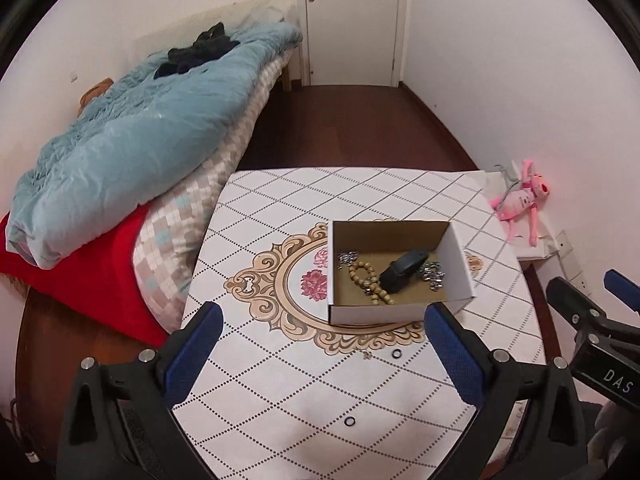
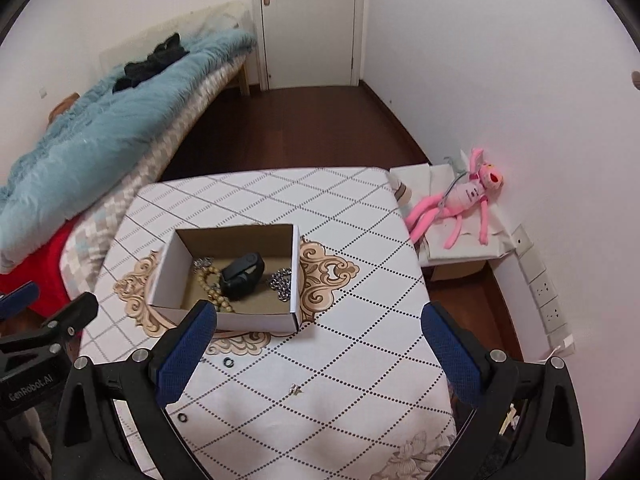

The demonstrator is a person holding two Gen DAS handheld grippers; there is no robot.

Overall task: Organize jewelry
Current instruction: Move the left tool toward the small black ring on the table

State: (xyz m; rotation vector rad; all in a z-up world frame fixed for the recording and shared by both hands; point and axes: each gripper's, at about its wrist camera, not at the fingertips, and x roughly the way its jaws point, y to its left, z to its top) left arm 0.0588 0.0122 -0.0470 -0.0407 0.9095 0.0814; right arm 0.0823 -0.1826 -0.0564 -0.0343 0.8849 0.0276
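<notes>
Your left gripper point(image 1: 322, 330) hangs spread wide and empty above the near part of the white diamond-patterned tablecloth point(image 1: 280, 400); your right gripper point(image 2: 318, 330) is just as wide apart, pinching nothing. Ahead of both fingers sits the open white cardboard box point(image 1: 372, 314), already holding a tan wooden bead bracelet point(image 1: 370, 282), a black strap-like band point(image 1: 400, 274) and silvery chains point(image 1: 434, 274). Loose pieces remain on the cloth: one small black ring point(image 1: 396, 353) just short of the box, a second black ring point(image 1: 349, 421) closer to you between the left fingers, and a tiny metal charm point(image 2: 295, 390) under the right gripper. You seem late in the sorting; next, lower onto one ring and pinch gently, since flat rings slip easily
</notes>
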